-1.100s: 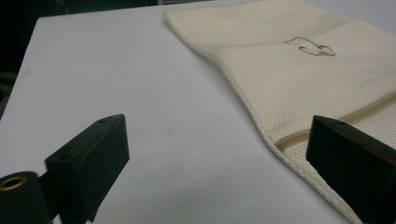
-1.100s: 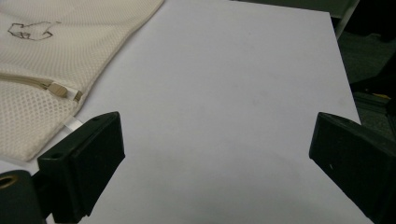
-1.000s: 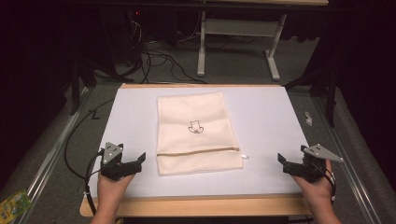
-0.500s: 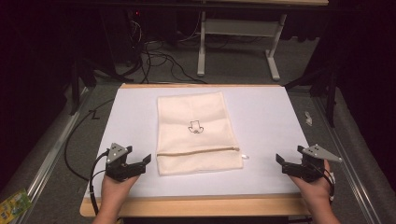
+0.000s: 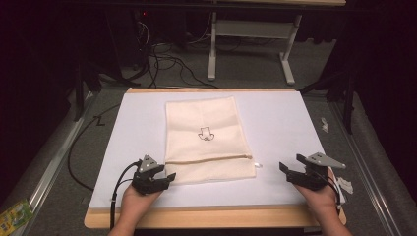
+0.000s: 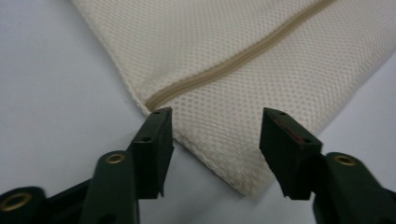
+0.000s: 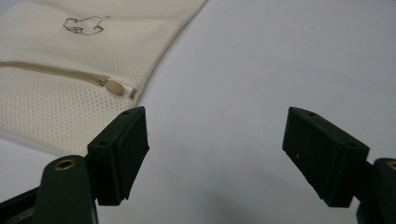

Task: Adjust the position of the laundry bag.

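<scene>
A cream mesh zip bag (image 5: 206, 140) lies flat in the middle of the white mat (image 5: 285, 123), with a small dark print (image 5: 205, 133) on it and a zipper (image 5: 206, 160) running across near its front end. My left gripper (image 5: 167, 178) is open at the bag's near left corner. In the left gripper view its jaws straddle that corner of the bag (image 6: 233, 140), close to the zipper's (image 6: 210, 74) end. My right gripper (image 5: 287, 169) stands open over bare mat, to the right of the bag. The zipper pull (image 7: 116, 87) lies ahead of its left jaw.
The mat sits on a wooden table (image 5: 211, 216) with a dark floor around it. Cables (image 5: 162, 54) and a white table frame (image 5: 251, 34) stand beyond the far edge. Small white scraps (image 5: 324, 124) lie off the mat's right side, and a green packet (image 5: 14, 214) lies at the lower left.
My left gripper has slid right and forward until its jaws reach the bag's near left corner. The right gripper has edged slightly left.
</scene>
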Tool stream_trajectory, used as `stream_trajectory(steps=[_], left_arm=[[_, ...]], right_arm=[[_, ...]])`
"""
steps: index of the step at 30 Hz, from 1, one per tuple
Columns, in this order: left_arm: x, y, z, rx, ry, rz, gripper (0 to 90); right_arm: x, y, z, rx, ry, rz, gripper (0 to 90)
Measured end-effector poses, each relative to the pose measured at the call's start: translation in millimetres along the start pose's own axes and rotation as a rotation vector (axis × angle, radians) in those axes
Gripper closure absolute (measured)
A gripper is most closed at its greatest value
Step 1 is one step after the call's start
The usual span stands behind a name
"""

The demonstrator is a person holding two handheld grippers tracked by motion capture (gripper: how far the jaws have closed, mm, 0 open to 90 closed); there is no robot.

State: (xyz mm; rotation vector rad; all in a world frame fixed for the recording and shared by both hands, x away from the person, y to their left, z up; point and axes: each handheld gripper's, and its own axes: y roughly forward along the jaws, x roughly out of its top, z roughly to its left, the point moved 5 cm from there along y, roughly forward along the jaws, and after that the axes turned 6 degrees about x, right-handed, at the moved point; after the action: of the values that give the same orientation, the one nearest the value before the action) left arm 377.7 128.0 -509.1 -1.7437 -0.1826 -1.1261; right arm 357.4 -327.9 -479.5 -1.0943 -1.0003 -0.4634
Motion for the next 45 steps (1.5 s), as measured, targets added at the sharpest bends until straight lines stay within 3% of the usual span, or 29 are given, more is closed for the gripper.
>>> stream_trajectory(steps=[1,2,5,6,8,10,11,13,15,16,20,22,23,24,25,26,29,33,35,36,42,45], left_arm=[[-1.8,1.7,-2.0,-0.006,0.014,0.022,52.0],[-4.1,3.1,-4.2,0.025,0.051,0.03,60.2],[-3.9,2.3,-3.0,0.025,0.046,0.036,74.4],[-4.3,1.6,-0.4,0.003,0.024,0.042,78.9],[-4.5,1.2,0.5,0.004,0.034,0.042,83.6],[-4.6,1.4,-0.7,-0.004,0.048,0.042,85.1],[-4.1,1.4,-1.4,0.002,0.058,0.045,85.4],[-3.6,1.6,-2.7,0.012,0.076,0.046,85.6],[-3.8,1.6,-2.5,0.01,0.079,0.045,85.6],[-4.2,1.5,-2.0,0.004,0.077,0.041,85.4],[-5.2,1.6,-2.0,0.005,0.086,0.027,85.1],[-5.3,1.4,-2.0,0.004,0.09,0.027,85.1],[-5.3,1.4,-2.0,0.004,0.09,0.027,85.1],[-5.3,1.2,-2.7,0.014,0.096,0.027,85.0],[-5.3,1.2,-2.7,0.014,0.096,0.027,85.1],[-5.3,1.1,-5.5,0.032,0.129,0.022,85.1],[-4.8,0.7,-8.1,0.029,0.138,0.026,85.3],[-3.6,1.7,-22.2,-0.046,0.146,0.035,85.5],[-3.0,2.3,-27.0,-0.055,0.162,0.035,85.5],[-1.8,3.9,-37.7,-0.063,0.196,0.037,85.5],[2.2,7.7,-66.6,-0.119,0.253,0.052,85.4],[2.4,6.5,-70.6,-0.113,0.269,0.053,84.8]], right_arm=[[3.3,5.7,5.6,0.01,-0.009,0.002,23.8],[6.3,14.1,14.5,0.029,-0.022,0.021,24.4],[8.3,22.9,26.1,0.048,-0.05,0.051,26.2],[13.9,32.7,35.5,0.046,-0.081,0.061,31.5],[22.9,44.5,41.8,0.043,-0.093,0.07,41.0],[27.8,52.1,44.4,0.047,-0.094,0.073,44.6],[36.7,70.1,46.3,0.049,-0.083,0.086,47.8],[44.8,89.7,46.5,0.067,-0.044,0.105,49.3],[48.8,99.1,46.7,0.067,-0.033,0.108,50.0],[56.1,117.9,49.8,0.058,-0.034,0.131,50.5],[58.5,144.3,53.1,0.045,-0.036,0.199,54.3],[54.0,155.3,53.4,0.041,-0.027,0.248,62.9],[54.0,155.3,53.4,0.041,-0.027,0.248,62.9],[51.6,155.9,54.3,0.005,-0.054,0.249,82.9],[51.6,155.9,54.3,0.005,-0.054,0.249,82.9],[50.9,152.4,54.0,0.031,-0.064,0.256,88.6],[47.3,140.3,51.8,0.052,-0.084,0.269,89.3],[36.4,119.4,46.5,0.051,-0.106,0.269,89.1],[29.2,107.1,41.4,0.041,-0.127,0.274,89.0],[26.1,102.1,38.1,0.035,-0.132,0.273,88.9],[10.8,76.5,20.9,0.027,-0.101,0.254,88.7],[7.8,70.4,18.2,0.029,-0.098,0.25,88.0]])
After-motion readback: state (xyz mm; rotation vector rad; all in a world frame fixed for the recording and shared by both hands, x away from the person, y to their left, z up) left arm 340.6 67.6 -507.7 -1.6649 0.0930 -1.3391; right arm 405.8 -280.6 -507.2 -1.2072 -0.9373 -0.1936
